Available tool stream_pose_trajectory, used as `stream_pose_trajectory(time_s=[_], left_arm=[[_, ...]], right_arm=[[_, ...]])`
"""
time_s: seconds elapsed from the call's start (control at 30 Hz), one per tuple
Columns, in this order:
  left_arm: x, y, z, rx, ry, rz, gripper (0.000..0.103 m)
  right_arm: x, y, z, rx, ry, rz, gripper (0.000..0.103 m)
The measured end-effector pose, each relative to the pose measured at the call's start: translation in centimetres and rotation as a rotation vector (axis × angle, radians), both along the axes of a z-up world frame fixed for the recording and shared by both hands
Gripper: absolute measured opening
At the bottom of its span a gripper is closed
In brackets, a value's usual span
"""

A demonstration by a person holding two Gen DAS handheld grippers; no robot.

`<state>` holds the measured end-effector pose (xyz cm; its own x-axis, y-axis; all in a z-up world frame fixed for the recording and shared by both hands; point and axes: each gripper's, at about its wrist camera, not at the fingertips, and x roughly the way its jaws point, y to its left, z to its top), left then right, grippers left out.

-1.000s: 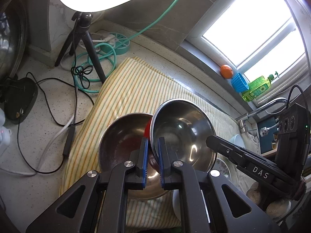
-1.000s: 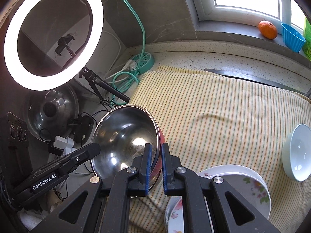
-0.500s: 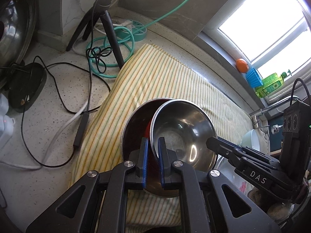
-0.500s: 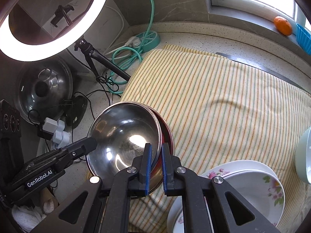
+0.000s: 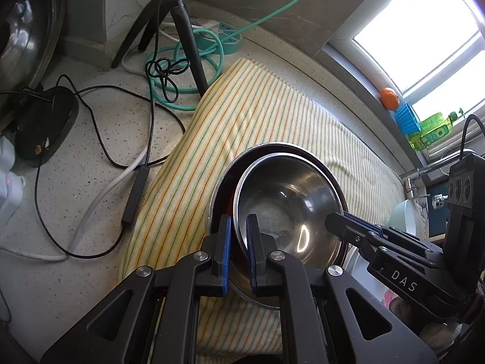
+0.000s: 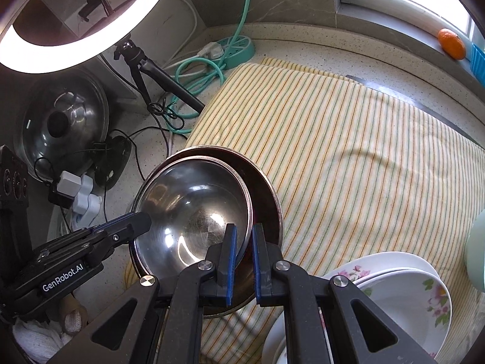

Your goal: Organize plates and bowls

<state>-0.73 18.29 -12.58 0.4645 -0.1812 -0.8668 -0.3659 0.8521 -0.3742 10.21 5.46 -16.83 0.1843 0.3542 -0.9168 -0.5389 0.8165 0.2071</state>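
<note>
Item: smaller steel bowl (image 5: 288,206), polished, sitting inside a larger steel bowl (image 5: 222,182) with a red outer wall; the inner one sits off-centre, crowded toward one side, so a crescent of the outer bowl's interior shows. Both sit at the near left of the striped cloth (image 5: 257,115).

Holds: left gripper (image 5: 239,251), fingers nearly together, pinching the inner bowl's near rim. Right gripper (image 6: 242,261), same narrow gap, pinching the opposite rim of that bowl. Whether the inner bowl is fully seated or held slightly up cannot be told.

Adjacent: stack of floral plates (image 6: 403,291) just right of the bowls; pale bowl (image 6: 476,257) at the right edge; window sill with an orange (image 6: 451,44) far right. Off the cloth to the left: tripod (image 5: 182,33), teal cable (image 5: 188,69), black leads, pot lid (image 6: 63,133).

Risks, as judged:
- Uneven release: one gripper letting go first would tip the inner bowl and let it clatter or rock.
- Off-centre nesting: the pair may settle tilted on the soft cloth.
- Slick rims: thin polished steel may slip from the pads.
- Withdrawal: the right gripper backing out may knock the plates.
</note>
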Motion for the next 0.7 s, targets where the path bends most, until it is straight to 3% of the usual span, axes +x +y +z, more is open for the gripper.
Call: stream_pose_trajectory(time_s=[0.7], left_arm=[[0.36, -0.16, -0.52, -0.001, 0.020, -0.013, 0.008]], right_arm=[[0.19, 0.66, -0.48, -0.044, -0.030, 0.034, 0.012]])
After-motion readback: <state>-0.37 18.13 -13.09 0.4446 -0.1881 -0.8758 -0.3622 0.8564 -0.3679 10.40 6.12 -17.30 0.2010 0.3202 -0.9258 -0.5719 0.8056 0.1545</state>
